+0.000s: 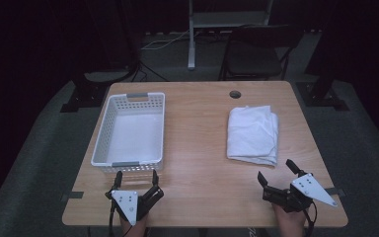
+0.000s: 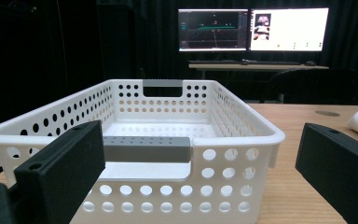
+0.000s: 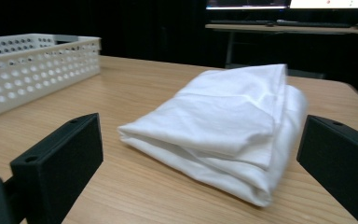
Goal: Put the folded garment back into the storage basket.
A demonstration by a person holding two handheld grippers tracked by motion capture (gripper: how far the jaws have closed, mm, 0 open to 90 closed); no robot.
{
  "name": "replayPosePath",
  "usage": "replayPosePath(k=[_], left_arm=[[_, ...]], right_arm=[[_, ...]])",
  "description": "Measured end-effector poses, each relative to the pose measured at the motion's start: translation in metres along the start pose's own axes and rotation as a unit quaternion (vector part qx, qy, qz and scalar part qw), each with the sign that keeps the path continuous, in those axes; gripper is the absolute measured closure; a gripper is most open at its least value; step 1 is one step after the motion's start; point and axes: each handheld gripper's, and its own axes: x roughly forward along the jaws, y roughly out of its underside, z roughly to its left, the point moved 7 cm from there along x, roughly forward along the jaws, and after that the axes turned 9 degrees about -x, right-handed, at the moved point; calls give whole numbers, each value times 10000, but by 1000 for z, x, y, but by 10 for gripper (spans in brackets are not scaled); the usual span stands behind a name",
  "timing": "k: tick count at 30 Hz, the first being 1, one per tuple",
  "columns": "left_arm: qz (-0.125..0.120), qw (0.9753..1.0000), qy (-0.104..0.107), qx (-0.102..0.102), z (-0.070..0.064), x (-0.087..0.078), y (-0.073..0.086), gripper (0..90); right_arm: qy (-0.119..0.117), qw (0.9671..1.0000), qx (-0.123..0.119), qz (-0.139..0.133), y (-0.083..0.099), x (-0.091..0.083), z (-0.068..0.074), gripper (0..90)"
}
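A white perforated basket (image 1: 101, 129) with grey handles sits empty on the left half of the wooden table (image 1: 197, 148). A folded white cloth (image 1: 253, 133) lies on the right half. My left gripper (image 1: 136, 178) rests near the table's front edge, just short of the basket's near wall, jaws open and empty. In the left gripper view the basket (image 2: 242, 135) stands straight ahead between the jaws. My right gripper (image 1: 277, 171) is at the front right, open, a short way before the cloth's near edge. The right gripper view has the cloth (image 3: 228, 126) lying ahead between its jaws.
A round cable hole (image 1: 235, 94) is in the table's far edge. A dark chair (image 1: 256, 54) and a stand's post (image 1: 191, 34) are behind the table. Two lit monitors (image 2: 253, 29) stand on a far desk. Bare wood lies between basket and cloth.
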Motion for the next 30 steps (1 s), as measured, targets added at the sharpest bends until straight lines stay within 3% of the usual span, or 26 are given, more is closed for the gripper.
replayPosePath(k=[6, 8, 14, 16, 18, 30], left_arm=[[-5, 10000, -7, -3, 0, 0, 0, 22], [-7, 10000, -13, -3, 0, 0, 0, 22], [-39, 10000, -8, -11, 0, -1, 0, 22], [-39, 10000, 13, -12, 0, -1, 0, 22], [-47, 10000, 16, -15, 0, -2, 0, 22], [-65, 10000, 54, -27, -1, -3, -1, 22]], right_arm=[[-112, 9998, 191, -17, 1, -3, -3, 8], [-211, 9996, 198, 45, 2, -2, -2, 8], [-206, 9996, 180, 68, 4, 0, -3, 18], [-348, 9991, 246, 15, 3, -1, -2, 23], [-250, 9994, 224, -46, 2, -3, -4, 22], [-279, 9992, 293, -15, -2, -7, -7, 24]])
